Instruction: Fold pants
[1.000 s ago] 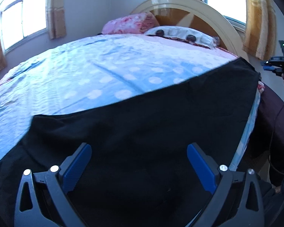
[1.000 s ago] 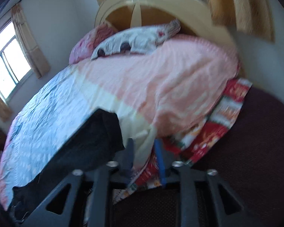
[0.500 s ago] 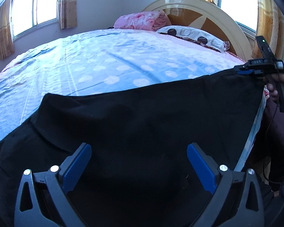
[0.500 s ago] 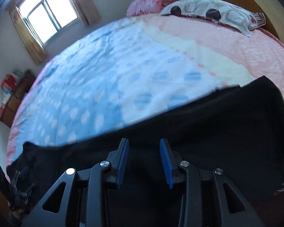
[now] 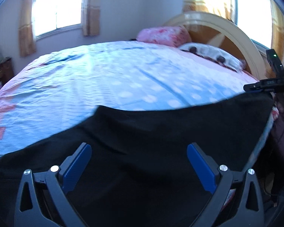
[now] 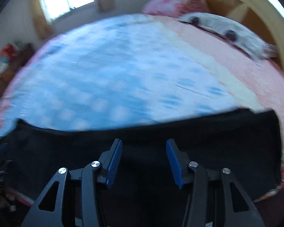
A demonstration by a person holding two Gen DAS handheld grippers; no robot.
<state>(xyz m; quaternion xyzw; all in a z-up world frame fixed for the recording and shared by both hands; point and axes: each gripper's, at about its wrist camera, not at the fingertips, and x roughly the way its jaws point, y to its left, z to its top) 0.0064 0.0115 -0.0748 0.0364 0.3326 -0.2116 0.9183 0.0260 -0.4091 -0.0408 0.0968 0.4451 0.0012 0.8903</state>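
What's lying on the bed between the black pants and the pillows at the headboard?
Nothing but bare bedspread, blue near the black pants, pink toward the pillows. The right wrist view shows it; the left wrist view agrees.

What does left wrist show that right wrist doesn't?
Left wrist only: the right gripper seen from outside at the pants' far right corner, plus a second window behind the headboard.
Right wrist only: the pink section of the bedspread, blurred clutter at left.
Both: black pants, blue dotted bedspread, two pillows, open jaws.
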